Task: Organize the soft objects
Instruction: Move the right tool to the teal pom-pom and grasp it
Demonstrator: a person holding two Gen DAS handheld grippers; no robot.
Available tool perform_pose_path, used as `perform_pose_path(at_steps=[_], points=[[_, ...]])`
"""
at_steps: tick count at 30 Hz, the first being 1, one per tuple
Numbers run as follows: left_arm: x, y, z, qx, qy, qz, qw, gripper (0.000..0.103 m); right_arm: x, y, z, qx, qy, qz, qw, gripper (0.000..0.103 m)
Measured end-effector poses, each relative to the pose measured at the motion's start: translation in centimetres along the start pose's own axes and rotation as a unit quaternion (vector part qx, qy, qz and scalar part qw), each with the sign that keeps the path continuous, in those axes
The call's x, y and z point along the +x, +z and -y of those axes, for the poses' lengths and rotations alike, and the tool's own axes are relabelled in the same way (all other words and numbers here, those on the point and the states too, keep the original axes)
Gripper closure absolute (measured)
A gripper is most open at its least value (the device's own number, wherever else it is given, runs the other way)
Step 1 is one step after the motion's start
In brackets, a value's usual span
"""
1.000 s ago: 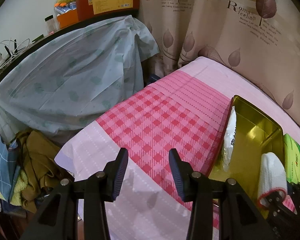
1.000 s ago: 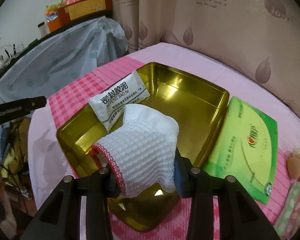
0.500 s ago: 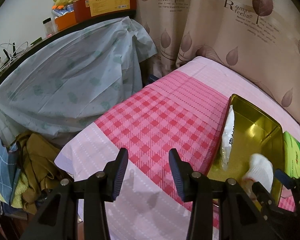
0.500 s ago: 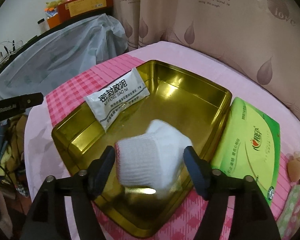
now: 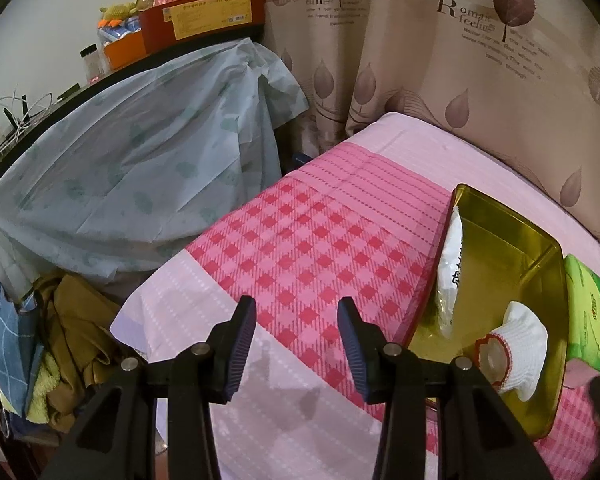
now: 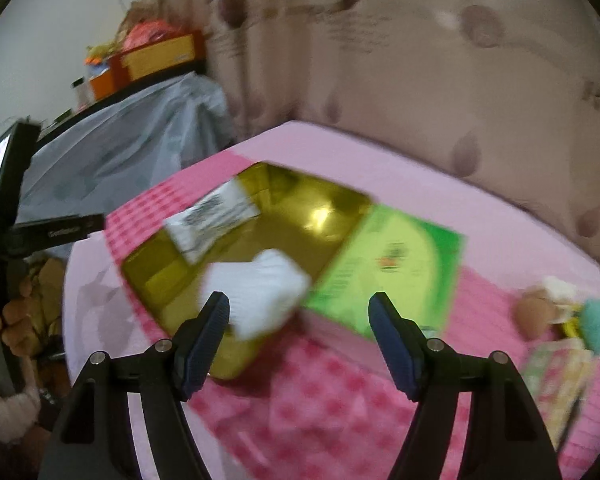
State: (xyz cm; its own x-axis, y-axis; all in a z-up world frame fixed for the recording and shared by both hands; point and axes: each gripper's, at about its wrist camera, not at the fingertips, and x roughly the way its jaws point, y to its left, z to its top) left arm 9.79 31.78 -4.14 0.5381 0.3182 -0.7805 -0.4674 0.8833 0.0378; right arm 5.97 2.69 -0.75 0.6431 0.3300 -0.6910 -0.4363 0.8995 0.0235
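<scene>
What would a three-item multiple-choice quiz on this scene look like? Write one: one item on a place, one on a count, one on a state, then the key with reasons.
1. Where does the white sock lie?
A. In the gold tin
B. On the green packet
C. On the checked cloth beside the tin

2. How many things lie inside the gold tin?
A. One
B. Two
C. Four

3. How does the right hand-held gripper stand?
A. Shut on the sock
B. Shut on the green packet
C. Open, holding nothing

Key:
1 A: the left wrist view shows the sock resting inside the tin's near end.
2 B: only the sock and the white sachet are in it.
3 C: its jaws have just been opening and stand wide apart, nothing pressed between them, with the sock lying in the tin beyond.
</scene>
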Motion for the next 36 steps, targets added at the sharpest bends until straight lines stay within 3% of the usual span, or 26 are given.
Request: perform_pose_path(at_steps=[7,14,18,22,26,33,35,36], points=[[0.0,-0.1,0.3,0.005,0.001,0.0,1.0,0.06,-2.5,-0.8,10.6,0.07,-0.09,0.005,0.993,0.034],[0.0,-0.2,1.1,0.024,-0.001,0.005,0.9997,0.06,-4.0,-2.8,20.4,0.127,-0.177,-0.004,0.976,0.033],[-0.1,-0.4,1.6,0.038,-0.005,0.012,0.9992,0.06,-3.7,-4.1,24.0,0.148,-0.2,-0.009,0.969,0.024],[-0.3,-0.7,2.5,0.056,-0.01,0.02,0.9982,0.06,-3.0,-5.0,26.2,0.158,-0.201,-0.014,0.967,0.023],[-0.5,-0.8,3.3,0.072,-0.023,0.026,0.9968,0.06,-1.8,-5.3,27.9,0.172,-0.199,-0.014,0.965,0.016],[-0.8,-1.3,4.9,0.103,-0.034,0.036,0.9935,0.06,0.6,-5.1,29.5,0.169,-0.191,-0.025,0.967,0.016],[-0.8,-1.5,5.5,0.114,-0.032,0.036,0.9923,0.06,1.0,-5.1,29.8,0.17,-0.188,-0.024,0.967,0.019],[-0.8,-1.6,5.8,0.119,-0.031,0.037,0.9917,0.06,1.2,-5.2,30.0,0.171,-0.183,-0.024,0.968,0.027]])
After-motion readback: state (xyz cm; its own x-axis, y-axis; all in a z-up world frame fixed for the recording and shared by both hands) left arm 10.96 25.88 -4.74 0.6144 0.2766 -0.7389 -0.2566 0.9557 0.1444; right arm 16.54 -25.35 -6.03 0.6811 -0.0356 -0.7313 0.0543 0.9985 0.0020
